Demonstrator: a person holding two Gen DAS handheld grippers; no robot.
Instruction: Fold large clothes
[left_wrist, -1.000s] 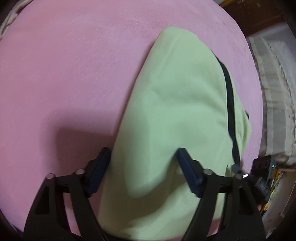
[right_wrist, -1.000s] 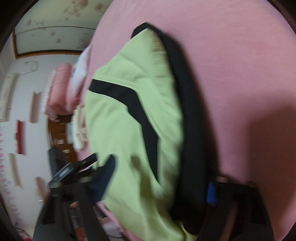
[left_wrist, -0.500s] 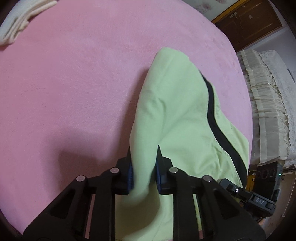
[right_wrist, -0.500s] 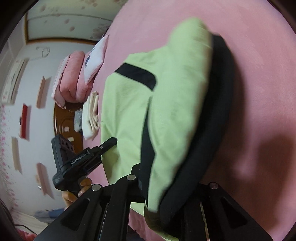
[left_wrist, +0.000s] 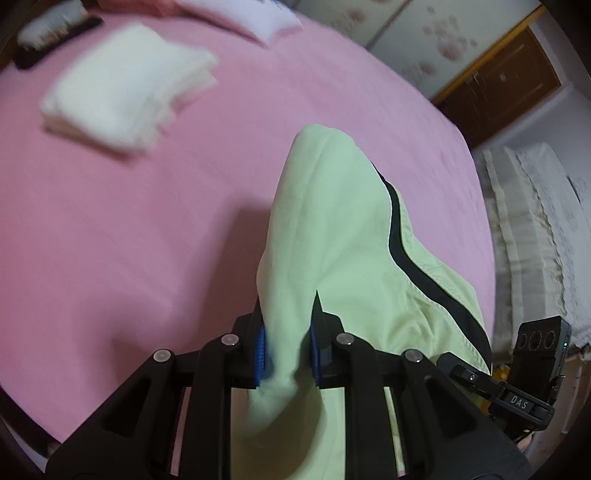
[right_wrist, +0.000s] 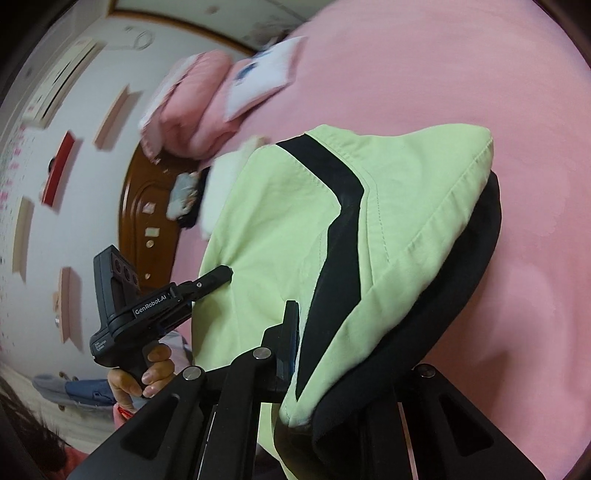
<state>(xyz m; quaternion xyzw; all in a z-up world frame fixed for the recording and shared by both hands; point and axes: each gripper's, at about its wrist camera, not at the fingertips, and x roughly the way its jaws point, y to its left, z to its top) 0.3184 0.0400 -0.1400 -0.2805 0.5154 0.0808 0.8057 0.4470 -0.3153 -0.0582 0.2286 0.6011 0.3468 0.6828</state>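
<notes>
A light green garment (left_wrist: 332, 236) with black stripes and a black waistband lies partly lifted over the pink bed (left_wrist: 147, 221). My left gripper (left_wrist: 286, 347) is shut on a bunched green edge of it, its blue pads pressing the cloth from both sides. In the right wrist view the same garment (right_wrist: 280, 229) drapes from my right gripper (right_wrist: 332, 362), which is shut on its green edge and thick black band (right_wrist: 443, 317). The right finger is hidden under the cloth. The left gripper's body (right_wrist: 147, 310) shows at the left, held by a hand.
A folded white stack (left_wrist: 125, 88) lies on the bed at the far left. Pink pillows (right_wrist: 199, 99) and a white one (left_wrist: 243, 14) lie at the head. A wooden headboard (right_wrist: 147, 206) and a cream bedspread (left_wrist: 535, 236) border the bed.
Both grippers closed on the garment about half a second ago and have since lifted it. The cloth now hangs bunched off the bed, and more of the room shows.
</notes>
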